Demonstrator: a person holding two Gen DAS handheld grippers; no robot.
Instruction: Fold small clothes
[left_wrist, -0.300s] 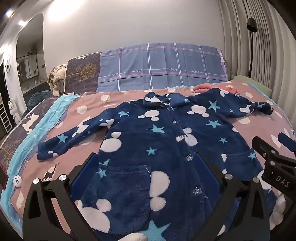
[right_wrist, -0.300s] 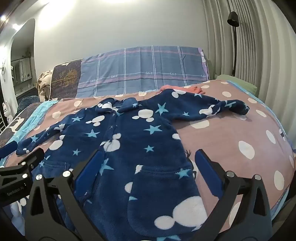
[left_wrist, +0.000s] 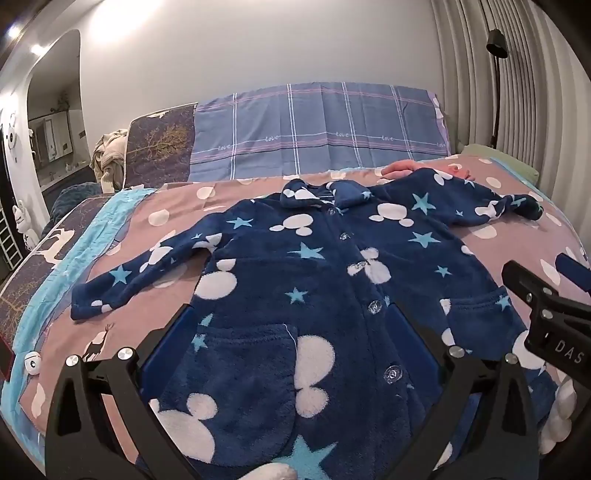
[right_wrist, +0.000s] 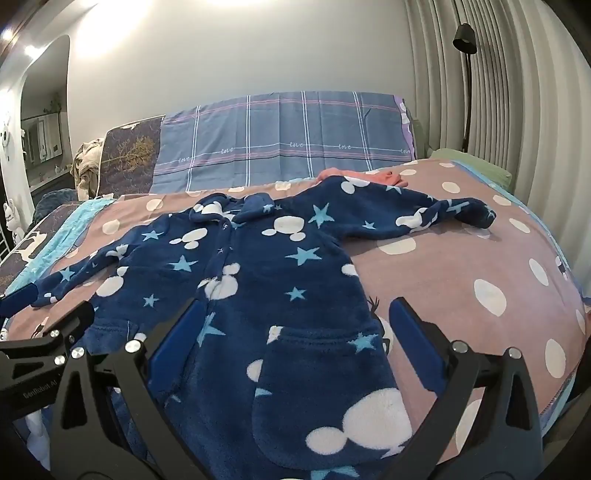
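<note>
Left wrist view: the navy fleece jacket (left_wrist: 314, 277) lies flat and buttoned on the bed (left_wrist: 517, 236), sleeves spread left and right. The left gripper (left_wrist: 291, 332) hovers over the near hem, jaws wide apart and empty.

Right wrist view: the right gripper (right_wrist: 295, 325) hangs over the jacket's near right pocket, jaws also spread, holding nothing. The fleece looks soft, light and floppy; a cuff or hem corner seems the best hold.

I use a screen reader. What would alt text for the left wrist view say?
A navy fleece jacket with stars and white mouse heads lies buttoned, sleeves spread, on a pink polka-dot bedspread. The open left tool hovers over its hem; the right tool enters at right.
</note>
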